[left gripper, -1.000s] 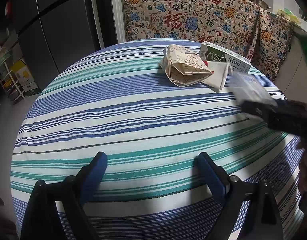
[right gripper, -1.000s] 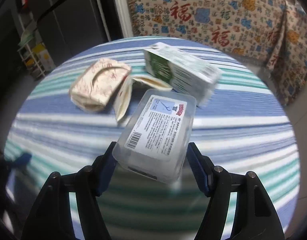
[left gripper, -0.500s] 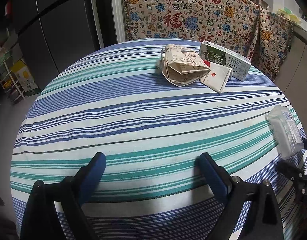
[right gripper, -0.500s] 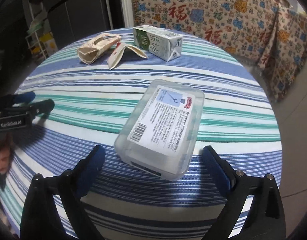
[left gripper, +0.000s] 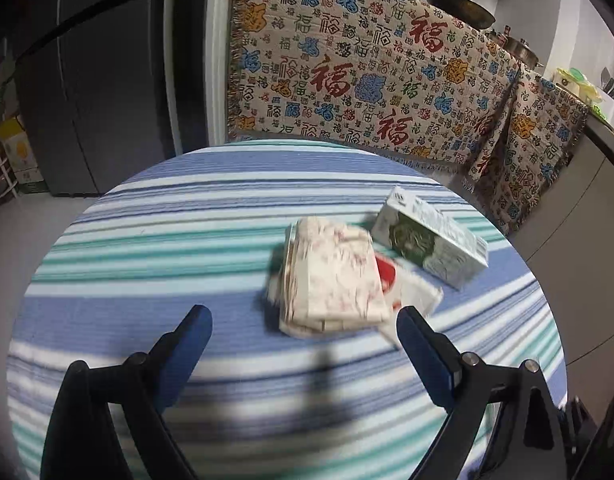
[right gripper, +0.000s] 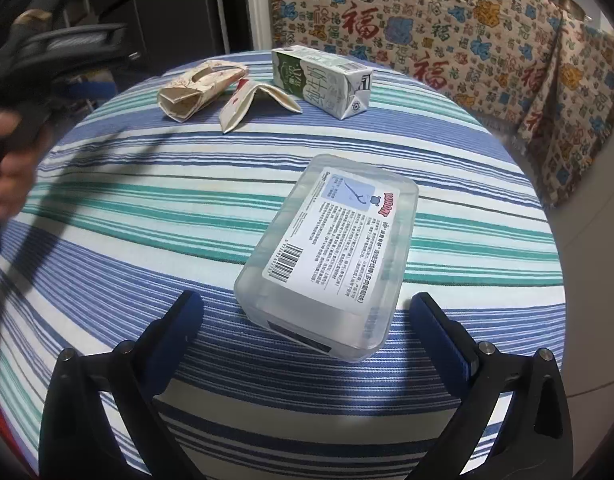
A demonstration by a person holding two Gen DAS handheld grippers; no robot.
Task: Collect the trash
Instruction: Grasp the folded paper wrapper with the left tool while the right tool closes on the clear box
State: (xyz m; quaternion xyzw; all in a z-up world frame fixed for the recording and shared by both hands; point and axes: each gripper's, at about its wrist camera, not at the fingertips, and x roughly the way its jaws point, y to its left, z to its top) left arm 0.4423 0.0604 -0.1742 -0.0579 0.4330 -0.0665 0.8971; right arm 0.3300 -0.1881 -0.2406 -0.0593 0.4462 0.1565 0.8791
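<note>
A clear plastic box with a white label (right gripper: 331,252) lies on the striped tablecloth (right gripper: 147,208), just ahead of my open right gripper (right gripper: 307,320), which does not touch it. A folded beige paper bag (left gripper: 331,280) (right gripper: 199,88), a flattened white wrapper with a red mark (left gripper: 407,296) (right gripper: 251,104) and a green-and-white milk carton (left gripper: 431,236) (right gripper: 323,80) lie at the far side. My open, empty left gripper (left gripper: 305,332) hovers close in front of the paper bag; it also shows in the right wrist view (right gripper: 47,56).
A round table (left gripper: 147,208) with a blue, green and white striped cloth. A patterned blanket (left gripper: 367,72) hangs behind it. A dark refrigerator (left gripper: 99,80) stands at the back left. A counter with pans (left gripper: 459,4) is at the back right.
My left gripper has moved forward across the table to the paper bag. My right gripper has set the plastic box down, opened and stayed behind it.
</note>
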